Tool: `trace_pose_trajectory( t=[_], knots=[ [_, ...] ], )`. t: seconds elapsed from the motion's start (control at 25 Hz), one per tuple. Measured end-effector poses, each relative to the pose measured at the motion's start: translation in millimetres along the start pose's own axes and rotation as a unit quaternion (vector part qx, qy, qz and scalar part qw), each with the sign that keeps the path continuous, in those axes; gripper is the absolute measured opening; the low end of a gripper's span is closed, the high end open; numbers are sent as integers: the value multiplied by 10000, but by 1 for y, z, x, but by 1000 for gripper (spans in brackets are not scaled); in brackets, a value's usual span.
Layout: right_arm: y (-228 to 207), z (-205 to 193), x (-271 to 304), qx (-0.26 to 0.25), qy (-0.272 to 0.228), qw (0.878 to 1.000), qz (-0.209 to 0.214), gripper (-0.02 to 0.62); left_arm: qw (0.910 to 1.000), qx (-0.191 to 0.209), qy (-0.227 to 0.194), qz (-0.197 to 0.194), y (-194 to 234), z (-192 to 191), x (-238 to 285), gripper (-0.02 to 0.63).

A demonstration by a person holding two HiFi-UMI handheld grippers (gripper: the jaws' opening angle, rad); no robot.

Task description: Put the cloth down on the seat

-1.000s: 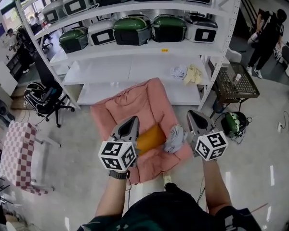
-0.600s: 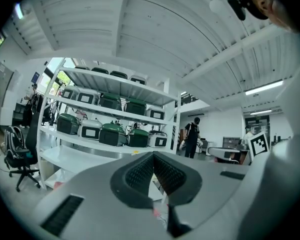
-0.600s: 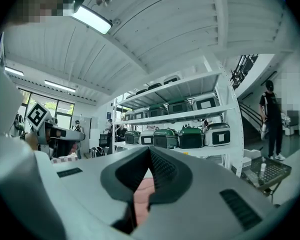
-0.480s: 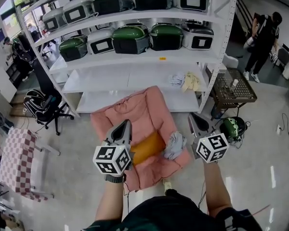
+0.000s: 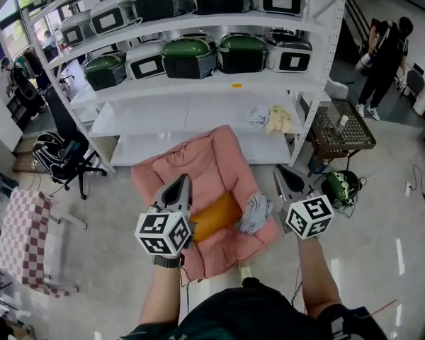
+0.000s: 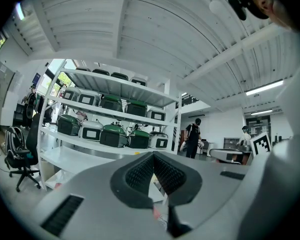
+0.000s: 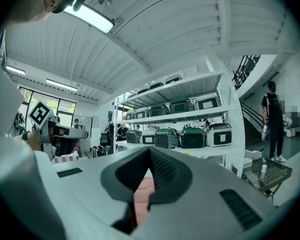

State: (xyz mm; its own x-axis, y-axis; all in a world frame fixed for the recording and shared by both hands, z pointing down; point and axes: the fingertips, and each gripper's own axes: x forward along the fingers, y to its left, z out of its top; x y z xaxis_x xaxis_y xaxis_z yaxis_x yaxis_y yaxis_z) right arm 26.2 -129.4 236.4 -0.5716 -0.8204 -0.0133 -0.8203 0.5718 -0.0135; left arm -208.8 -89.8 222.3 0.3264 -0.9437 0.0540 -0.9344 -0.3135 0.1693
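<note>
A crumpled grey cloth (image 5: 253, 212) lies on the right side of the pink floor seat (image 5: 198, 161), beside an orange cushion (image 5: 216, 217). My left gripper (image 5: 178, 183) hovers over the seat's left front, shut and empty. To the right of the cloth my right gripper (image 5: 283, 172) is also shut, apart from the cloth and holding nothing. In the left gripper view the left gripper (image 6: 153, 156) points level at the shelving. The right gripper (image 7: 149, 154) in the right gripper view does the same, with a strip of pink seat showing below its closed jaws.
A white shelf rack (image 5: 198, 83) with green and white cases stands right behind the seat. A wire basket (image 5: 346, 126) and a green bag (image 5: 343, 184) sit to the right, an office chair (image 5: 71, 147) and a checkered stool (image 5: 25, 229) to the left. A person (image 5: 388, 48) stands far right.
The left gripper has drifted slightly down and left. The cloth stays lying on the seat and the right gripper has barely moved.
</note>
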Motion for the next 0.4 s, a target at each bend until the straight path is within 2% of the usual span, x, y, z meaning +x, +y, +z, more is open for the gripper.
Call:
trace_pose_trajectory(
  t=[0.4],
  knots=[
    [-1,-4,0,-9,33,10000,10,5,10000,24,15,12,0,-2,2,5]
  ],
)
